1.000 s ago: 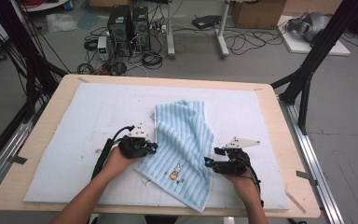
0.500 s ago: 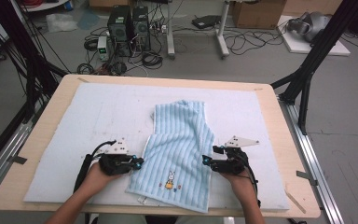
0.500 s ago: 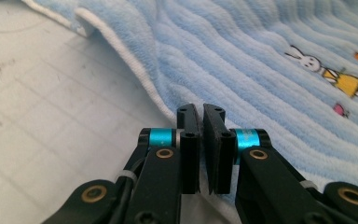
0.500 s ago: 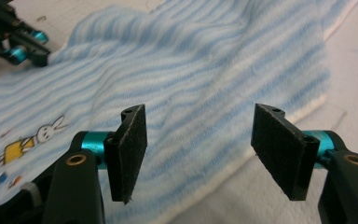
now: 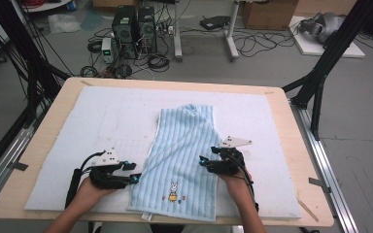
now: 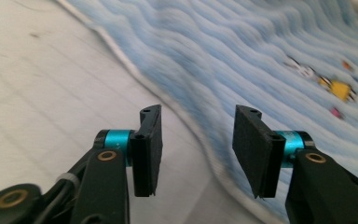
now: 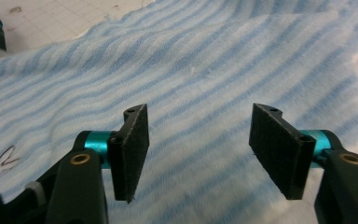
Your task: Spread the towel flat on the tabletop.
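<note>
The blue striped towel (image 5: pixel 182 160) lies spread lengthwise on the white mat (image 5: pixel 77 131) of the counter (image 5: pixel 43 131), its rabbit patch at the 6 o'clock end. The left tongs (image 5: pixel 135 178), at about 9 o'clock of that end, have just been opening and stand parted with nothing between them beside the towel's edge; the right tongs (image 5: pixel 202 161), at about 3 o'clock, hover open over the cloth. This looks like the laying-flat step, so the next move probably calls for regripping an edge or corner to smooth or fold it.
</note>
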The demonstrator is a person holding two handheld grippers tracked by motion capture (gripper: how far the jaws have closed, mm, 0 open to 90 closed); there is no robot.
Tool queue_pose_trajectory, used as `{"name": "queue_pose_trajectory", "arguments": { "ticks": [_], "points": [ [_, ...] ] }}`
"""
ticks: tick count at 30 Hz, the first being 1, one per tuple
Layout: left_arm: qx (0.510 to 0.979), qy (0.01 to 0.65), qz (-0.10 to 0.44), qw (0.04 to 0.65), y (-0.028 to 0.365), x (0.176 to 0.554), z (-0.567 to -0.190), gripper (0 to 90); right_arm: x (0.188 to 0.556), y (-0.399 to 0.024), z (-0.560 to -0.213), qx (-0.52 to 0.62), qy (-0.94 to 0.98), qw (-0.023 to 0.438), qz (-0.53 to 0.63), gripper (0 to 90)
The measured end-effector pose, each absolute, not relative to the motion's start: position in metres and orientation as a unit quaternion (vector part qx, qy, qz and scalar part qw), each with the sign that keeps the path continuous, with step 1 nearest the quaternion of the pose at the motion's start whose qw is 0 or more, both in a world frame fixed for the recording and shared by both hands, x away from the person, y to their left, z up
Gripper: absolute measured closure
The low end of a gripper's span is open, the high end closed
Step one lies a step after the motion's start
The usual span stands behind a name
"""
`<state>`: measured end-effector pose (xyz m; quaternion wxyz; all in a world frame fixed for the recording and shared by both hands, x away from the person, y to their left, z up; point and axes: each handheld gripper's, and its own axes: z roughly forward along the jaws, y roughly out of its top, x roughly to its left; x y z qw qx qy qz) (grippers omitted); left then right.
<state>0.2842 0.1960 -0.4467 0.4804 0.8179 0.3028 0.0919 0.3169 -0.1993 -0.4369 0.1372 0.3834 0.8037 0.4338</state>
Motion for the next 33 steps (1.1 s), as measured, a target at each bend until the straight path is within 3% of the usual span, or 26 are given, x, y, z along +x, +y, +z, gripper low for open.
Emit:
{"name": "queue_pose_trajectory", "arguments": {
  "ticks": [2,7,9,13,15,26,30,33],
  "points": [
    [0.801,0.324,0.108,0.492,0.2,0.29,-0.443,45.5,0.322,-0.19,-0.439,0.378,0.81,0.134,0.428,41.5],
    [0.774,0.354,0.129,0.51,0.206,0.31,-0.434,44.8,0.332,-0.162,-0.45,0.361,0.831,0.113,0.408,45.9],
    [0.772,0.358,0.136,0.508,0.206,0.316,-0.432,44.8,0.332,-0.156,-0.45,0.354,0.836,0.128,0.4,50.6],
    [0.769,0.364,0.147,0.504,0.201,0.33,-0.43,44.7,0.331,-0.158,-0.449,0.339,0.843,0.109,0.403,76.2],
    [0.771,0.365,0.149,0.501,0.197,0.337,-0.43,44.7,0.33,-0.158,-0.449,0.326,0.849,0.092,0.406,82.5],
    [0.775,0.367,0.148,0.492,0.171,0.364,-0.429,45.0,0.308,-0.163,-0.446,0.256,0.877,-0.022,0.406,81.1],
    [0.775,0.366,0.148,0.493,0.156,0.373,-0.43,45.2,0.306,-0.167,-0.442,0.246,0.872,-0.031,0.422,71.7],
    [0.784,0.365,0.139,0.483,0.144,0.38,-0.434,45.0,0.309,-0.176,-0.436,0.267,0.851,-0.009,0.453,62.8]
  ]
}}
